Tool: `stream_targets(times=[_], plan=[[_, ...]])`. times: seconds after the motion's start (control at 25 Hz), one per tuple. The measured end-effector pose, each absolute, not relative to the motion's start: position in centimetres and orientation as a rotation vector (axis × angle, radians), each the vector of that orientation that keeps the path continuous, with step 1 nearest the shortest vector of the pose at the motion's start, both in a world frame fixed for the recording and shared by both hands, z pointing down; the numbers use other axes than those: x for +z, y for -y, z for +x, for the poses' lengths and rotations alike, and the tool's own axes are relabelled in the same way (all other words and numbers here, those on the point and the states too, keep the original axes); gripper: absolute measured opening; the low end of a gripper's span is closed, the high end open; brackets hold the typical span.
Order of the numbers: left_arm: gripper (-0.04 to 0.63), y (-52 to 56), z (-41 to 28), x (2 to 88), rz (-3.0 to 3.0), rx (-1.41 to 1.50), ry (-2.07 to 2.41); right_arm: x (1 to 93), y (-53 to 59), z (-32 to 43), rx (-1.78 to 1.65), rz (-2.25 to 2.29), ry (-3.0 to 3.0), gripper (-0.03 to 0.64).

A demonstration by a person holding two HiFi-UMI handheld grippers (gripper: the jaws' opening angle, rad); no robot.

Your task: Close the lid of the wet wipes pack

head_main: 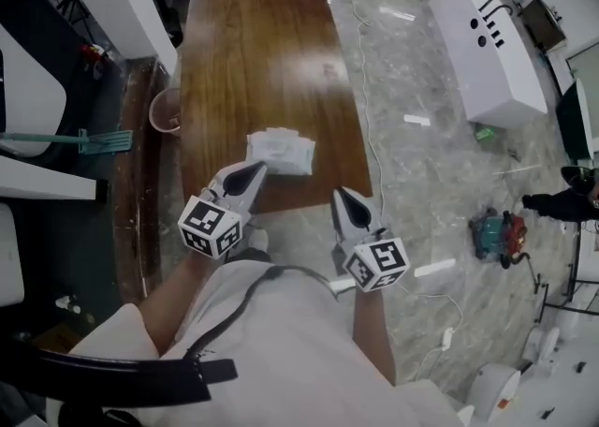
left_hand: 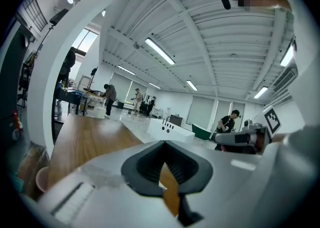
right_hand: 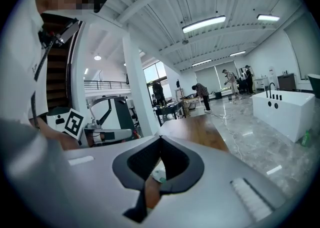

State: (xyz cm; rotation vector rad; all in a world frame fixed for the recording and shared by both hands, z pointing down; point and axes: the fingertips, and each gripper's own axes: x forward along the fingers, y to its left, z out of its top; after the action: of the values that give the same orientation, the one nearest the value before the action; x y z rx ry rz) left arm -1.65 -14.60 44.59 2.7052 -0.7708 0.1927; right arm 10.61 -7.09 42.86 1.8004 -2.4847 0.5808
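The wet wipes pack (head_main: 281, 152) is a white, crumpled-looking packet lying near the front edge of the brown wooden table (head_main: 253, 51). Its lid cannot be made out from the head view. My left gripper (head_main: 256, 169) is shut and empty, with its tip just at the pack's near left corner; whether it touches is unclear. My right gripper (head_main: 339, 194) is shut and empty, off the table's front right corner and clear of the pack. In the left gripper view the jaws (left_hand: 164, 143) meet over bare wood. In the right gripper view (right_hand: 160, 138) a white-and-green bit of the pack (right_hand: 159, 175) shows between the jaws.
A pink bucket (head_main: 166, 111) stands on the floor at the table's left edge. Right of the table, a cable (head_main: 360, 60) trails across the marble floor past a white tub-shaped unit (head_main: 487, 41). A red-and-green machine (head_main: 496, 233) sits farther right. A green-headed broom (head_main: 94, 141) lies at left.
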Motion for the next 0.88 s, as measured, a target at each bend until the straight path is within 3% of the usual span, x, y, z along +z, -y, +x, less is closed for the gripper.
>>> stream_targets(times=[0.88], plan=[[0.003,20.8,-2.1,45.7,2.650,0.205,0.906,44.2,16.6,9.2,0.539,1.452,2.677,0.009]])
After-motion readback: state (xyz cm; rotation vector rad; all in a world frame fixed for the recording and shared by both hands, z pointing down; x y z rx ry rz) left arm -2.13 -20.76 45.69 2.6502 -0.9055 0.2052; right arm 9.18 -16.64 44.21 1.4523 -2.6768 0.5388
